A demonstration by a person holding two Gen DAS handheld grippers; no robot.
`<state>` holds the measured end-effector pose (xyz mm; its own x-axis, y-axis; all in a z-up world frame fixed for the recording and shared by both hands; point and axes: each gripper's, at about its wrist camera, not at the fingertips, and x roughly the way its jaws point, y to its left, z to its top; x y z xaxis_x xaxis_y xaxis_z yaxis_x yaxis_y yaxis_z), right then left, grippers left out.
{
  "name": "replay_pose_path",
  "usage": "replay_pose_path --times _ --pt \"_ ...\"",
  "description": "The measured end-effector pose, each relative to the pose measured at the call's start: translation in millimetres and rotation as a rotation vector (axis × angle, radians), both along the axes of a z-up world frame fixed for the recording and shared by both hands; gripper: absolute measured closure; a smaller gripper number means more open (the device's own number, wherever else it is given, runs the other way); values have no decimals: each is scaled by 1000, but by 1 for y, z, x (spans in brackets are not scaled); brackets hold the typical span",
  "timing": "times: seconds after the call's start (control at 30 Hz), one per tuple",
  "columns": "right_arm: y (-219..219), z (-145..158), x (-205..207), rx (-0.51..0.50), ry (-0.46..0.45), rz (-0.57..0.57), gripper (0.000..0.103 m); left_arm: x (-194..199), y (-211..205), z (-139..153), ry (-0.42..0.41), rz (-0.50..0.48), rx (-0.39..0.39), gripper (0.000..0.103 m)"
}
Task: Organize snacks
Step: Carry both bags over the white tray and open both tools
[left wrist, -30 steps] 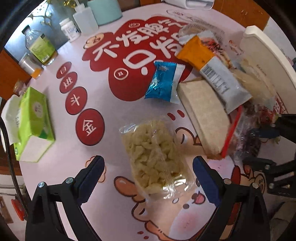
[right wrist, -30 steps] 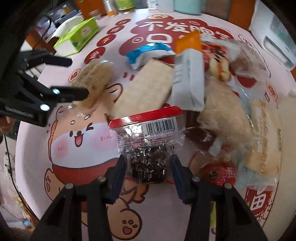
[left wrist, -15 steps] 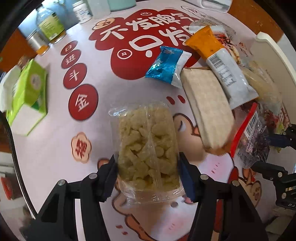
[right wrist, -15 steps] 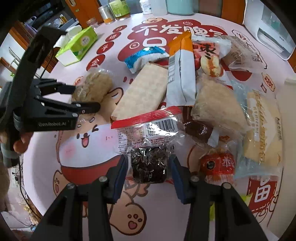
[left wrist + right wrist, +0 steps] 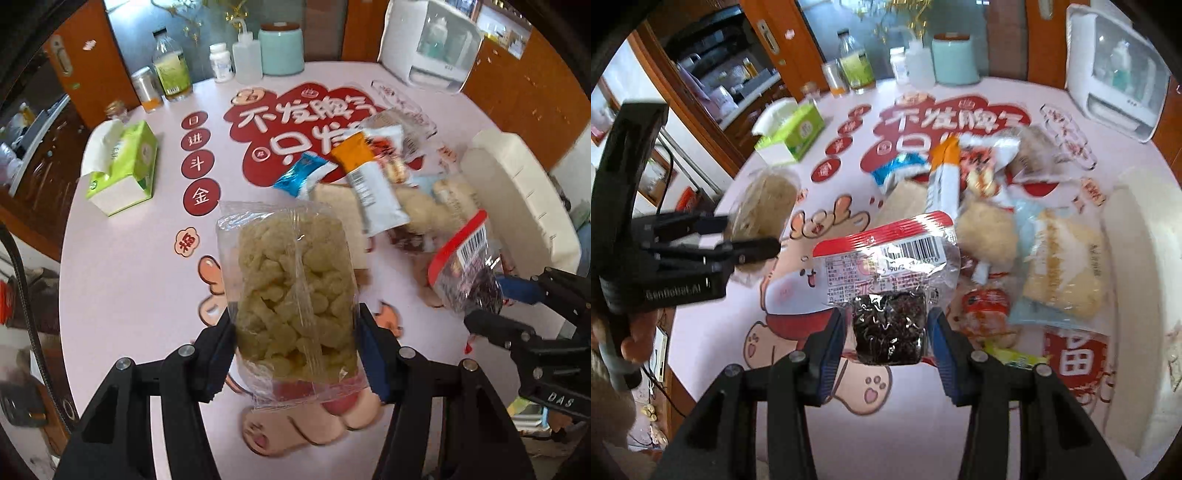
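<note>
My left gripper is shut on a clear bag of pale yellow puffed snacks and holds it up above the pink table. My right gripper is shut on a red-topped bag of dark dried fruit, also lifted. That bag shows in the left wrist view at the right, and the puffed snack bag shows in the right wrist view at the left. A pile of snack packets lies on the table beyond, with a blue packet and an orange-and-white packet.
A white tray stands at the table's right edge. A green tissue box sits at the left. Bottles, a jar and a teal canister line the far edge, with a white appliance at the back right.
The left gripper closed on the puffed snack bag and lifted it. The right gripper, shut on the dried fruit bag throughout, lifted it. Both views now tilt up toward the room.
</note>
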<state>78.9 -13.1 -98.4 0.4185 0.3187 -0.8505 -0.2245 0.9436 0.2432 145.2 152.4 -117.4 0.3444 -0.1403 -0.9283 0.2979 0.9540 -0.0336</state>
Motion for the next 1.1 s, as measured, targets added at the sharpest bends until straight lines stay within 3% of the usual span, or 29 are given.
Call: replay_pose_path --times 0.23,0.37,0.5,0.63,0.8,1.1 --pt "-64 45 -28 42 -110 -12 57 -47 -70 54 -114 6 1 44" --pt "-108 63 -45 14 -142 12 57 -75 -126 87 -183 8 -46 44" --pt "-157 75 -55 6 -173 0 57 -100 -191 105 -260 -9 -10 44" --pt "-208 76 -56 -27 -175 -54 57 -109 -249 107 -256 -14 -55 44" --pt "-261 66 -47 -77 -125 -134 57 -108 -310 102 -263 -14 -49 44" --pt "-307 44 -22 -195 -50 -178 56 -76 -372 63 -170 61 -7 44"
